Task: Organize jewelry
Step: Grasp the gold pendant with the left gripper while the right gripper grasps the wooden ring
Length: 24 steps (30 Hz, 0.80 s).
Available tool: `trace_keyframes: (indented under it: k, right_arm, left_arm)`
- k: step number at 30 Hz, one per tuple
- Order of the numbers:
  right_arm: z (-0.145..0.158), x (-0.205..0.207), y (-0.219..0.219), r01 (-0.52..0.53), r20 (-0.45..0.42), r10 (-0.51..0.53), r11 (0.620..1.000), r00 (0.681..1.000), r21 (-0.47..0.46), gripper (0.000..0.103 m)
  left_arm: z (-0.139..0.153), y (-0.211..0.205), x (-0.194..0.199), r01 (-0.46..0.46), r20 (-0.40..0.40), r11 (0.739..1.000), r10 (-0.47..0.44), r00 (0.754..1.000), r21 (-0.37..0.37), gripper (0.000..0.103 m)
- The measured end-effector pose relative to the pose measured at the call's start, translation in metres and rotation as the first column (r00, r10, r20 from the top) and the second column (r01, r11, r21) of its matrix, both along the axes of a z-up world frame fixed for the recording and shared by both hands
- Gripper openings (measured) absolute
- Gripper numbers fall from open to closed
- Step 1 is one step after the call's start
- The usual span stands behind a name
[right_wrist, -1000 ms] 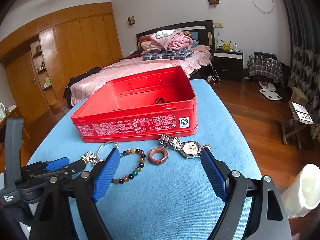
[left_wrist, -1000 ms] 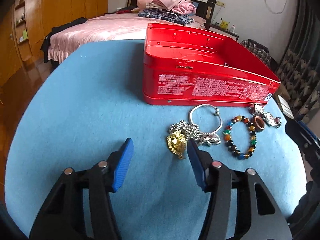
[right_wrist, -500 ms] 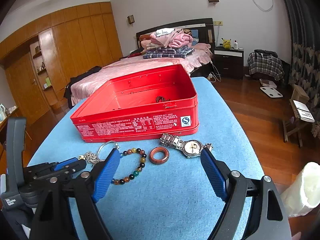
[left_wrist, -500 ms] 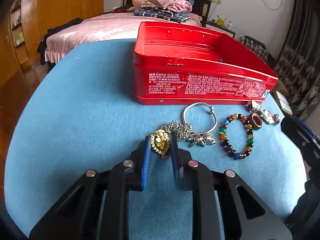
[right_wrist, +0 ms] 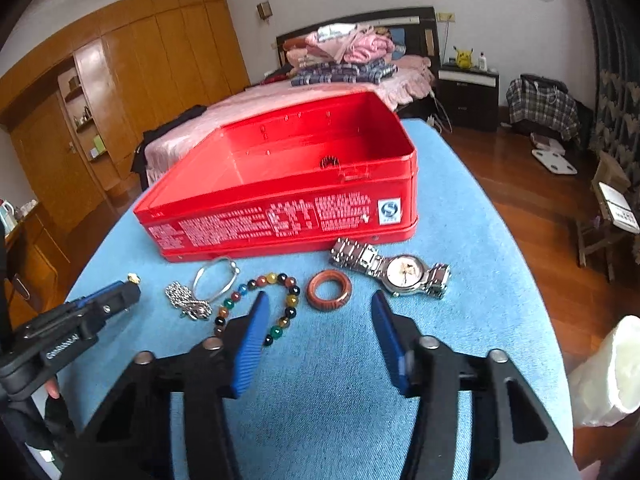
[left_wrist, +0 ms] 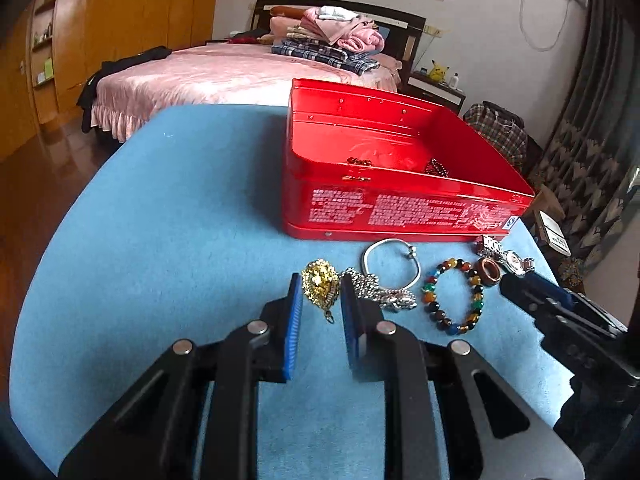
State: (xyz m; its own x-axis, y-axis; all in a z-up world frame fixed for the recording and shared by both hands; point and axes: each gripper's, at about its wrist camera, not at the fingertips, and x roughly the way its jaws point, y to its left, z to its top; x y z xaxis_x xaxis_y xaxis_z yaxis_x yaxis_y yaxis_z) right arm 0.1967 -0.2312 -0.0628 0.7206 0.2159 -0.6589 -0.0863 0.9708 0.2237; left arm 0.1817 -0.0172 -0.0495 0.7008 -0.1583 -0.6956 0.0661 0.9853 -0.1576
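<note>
An open red tin box (left_wrist: 400, 204) (right_wrist: 280, 216) stands on the blue table, with a few beads inside. In front of it lie a silver chain (left_wrist: 376, 288) (right_wrist: 184, 298), a silver bangle (left_wrist: 390, 256) (right_wrist: 216, 276), a coloured bead bracelet (left_wrist: 454, 292) (right_wrist: 276, 304), a brown ring (left_wrist: 489, 271) (right_wrist: 329, 290) and a steel watch (left_wrist: 508, 258) (right_wrist: 396, 268). My left gripper (left_wrist: 320, 288) is shut on a gold pendant (left_wrist: 319, 282) joined to the chain, lifted off the cloth. My right gripper (right_wrist: 318, 312) is open and empty, just short of the brown ring.
The table's blue cloth (left_wrist: 180, 220) ends in a rounded edge on all sides. A bed (left_wrist: 224, 76) with folded clothes stands behind the table. A white roll (right_wrist: 604, 372) is off the table's right edge. Wooden wardrobes (right_wrist: 140, 80) line the left wall.
My left gripper closed on the gold pendant and has raised it, pulling the chain along. My right gripper moved forward toward the brown ring and stayed open.
</note>
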Motion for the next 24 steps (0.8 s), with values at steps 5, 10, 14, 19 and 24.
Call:
trace_keyframes:
  k: [5,10,14,19,24]
  right_arm:
    - [-0.004,0.008,0.004,-0.016,-0.038,0.016,1.0,0.999,-0.008,0.041]
    - [-0.004,0.017,0.006,-0.005,-0.062,0.005,1.0,0.998,-0.013,0.037]
    - [-0.006,0.025,0.006,-0.003,-0.082,0.002,1.0,0.997,-0.011,0.035]
    - [-0.007,0.029,0.007,-0.006,-0.094,0.004,1.0,0.996,-0.02,0.025]
    - [-0.008,0.033,0.004,0.005,-0.113,-0.007,1.0,0.994,-0.019,0.026]
  left_arm:
    - [-0.002,-0.002,0.003,-0.001,-0.002,1.0,0.001,1.0,-0.018,0.018]
    - [0.0,0.0,0.005,-0.002,0.008,1.0,0.002,1.0,-0.014,0.018]
    - [0.001,-0.003,0.007,0.002,0.011,1.0,-0.002,1.0,-0.017,0.018]
    - [0.001,-0.005,0.008,0.006,0.01,1.0,-0.006,1.0,-0.015,0.018]
    - [0.0,-0.005,0.009,0.008,0.007,1.0,-0.008,1.0,-0.018,0.018]
